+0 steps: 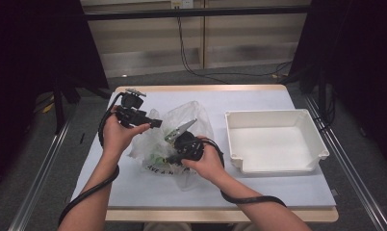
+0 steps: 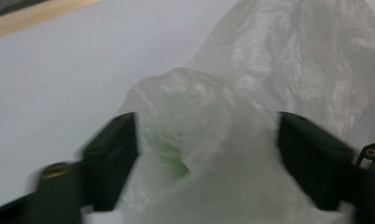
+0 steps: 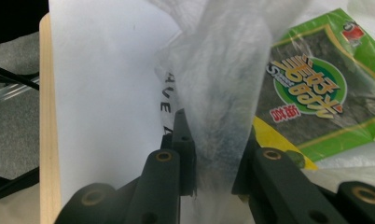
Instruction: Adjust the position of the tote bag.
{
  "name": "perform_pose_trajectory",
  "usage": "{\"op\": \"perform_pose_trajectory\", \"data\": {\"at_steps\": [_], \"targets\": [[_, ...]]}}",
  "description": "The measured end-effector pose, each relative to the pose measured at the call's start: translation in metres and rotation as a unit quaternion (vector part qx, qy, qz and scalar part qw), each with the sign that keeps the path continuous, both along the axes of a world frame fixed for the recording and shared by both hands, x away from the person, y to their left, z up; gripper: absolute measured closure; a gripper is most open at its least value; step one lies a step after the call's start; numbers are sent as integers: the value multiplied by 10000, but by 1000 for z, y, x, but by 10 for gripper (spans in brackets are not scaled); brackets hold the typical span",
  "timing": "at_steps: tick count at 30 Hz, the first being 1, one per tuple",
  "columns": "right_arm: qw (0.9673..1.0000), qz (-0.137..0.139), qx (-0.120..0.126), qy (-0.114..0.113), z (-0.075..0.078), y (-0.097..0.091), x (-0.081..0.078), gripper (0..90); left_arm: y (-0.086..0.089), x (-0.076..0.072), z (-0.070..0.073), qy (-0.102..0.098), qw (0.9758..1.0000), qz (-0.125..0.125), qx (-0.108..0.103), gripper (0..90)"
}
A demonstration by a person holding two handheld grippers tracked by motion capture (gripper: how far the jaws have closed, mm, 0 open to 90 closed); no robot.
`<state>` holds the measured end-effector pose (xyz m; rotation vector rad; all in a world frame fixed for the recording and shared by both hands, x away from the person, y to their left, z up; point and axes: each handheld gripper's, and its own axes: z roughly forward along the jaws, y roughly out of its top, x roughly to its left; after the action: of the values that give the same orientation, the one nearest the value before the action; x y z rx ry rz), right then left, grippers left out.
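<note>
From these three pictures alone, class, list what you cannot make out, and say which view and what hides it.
- Full contents of the plastic bag: high view, cloudy film and both hands cover them.
- Green item between the left gripper jaws: left gripper view, blurred behind film.
- Bag lettering: right gripper view, cut off by a fold.
- Seaweed packet: right gripper view, partly behind film, cropped by the edge.

Grey carpet floor (image 1: 32, 159), pale panelled wall (image 1: 239, 33), dark curtains (image 1: 28, 48).
</note>
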<state>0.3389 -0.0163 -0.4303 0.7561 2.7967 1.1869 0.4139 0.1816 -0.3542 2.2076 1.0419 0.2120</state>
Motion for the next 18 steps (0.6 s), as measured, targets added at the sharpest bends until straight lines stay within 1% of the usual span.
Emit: {"op": "perform_pose_trajectory", "data": {"at_steps": [1,2,3,4,5,6,7,8,9,11,12,16,17,18], "targets": [[10000,-8,43,57,0,2,-1,776,0,0,-1,9,10000,-27,-21,497],[10000,31,29,3,0,4,-2,775,1,0,-1,36,9999,55,-92,613],[10000,17,3,-48,0,6,-3,776,3,1,0,68,9999,54,-103,703],[10000,63,4,-58,-1,9,-3,777,5,2,-1,85,9999,49,-124,765],[9999,98,1,-26,-2,11,-4,791,6,3,0,76,9999,87,-29,798],[9999,140,-4,-30,-4,14,-6,799,7,4,-1,33,9999,113,7,829],[9998,199,7,-26,-5,17,-7,815,10,6,-1,52,9999,119,-14,847],[9997,259,7,-20,-7,19,-9,829,9,6,-2,43,9994,314,-106,850],[9995,316,19,-25,-10,21,-11,838,11,8,-2,79,9995,316,6,854],[9993,372,-50,23,-13,25,-14,857,14,12,-4,127,9991,391,-33,861],[9991,406,-64,37,-15,26,-16,861,15,13,-4,93,9990,440,25,864],[9986,525,-108,40,-21,31,-20,870,18,19,-9,111,9984,545,68,875],[9983,572,-139,15,-22,32,-21,875,16,20,-12,63,9969,782,-36,876],[9980,602,-171,23,-23,33,-22,875,19,22,-11,60,9978,645,142,879]]}}
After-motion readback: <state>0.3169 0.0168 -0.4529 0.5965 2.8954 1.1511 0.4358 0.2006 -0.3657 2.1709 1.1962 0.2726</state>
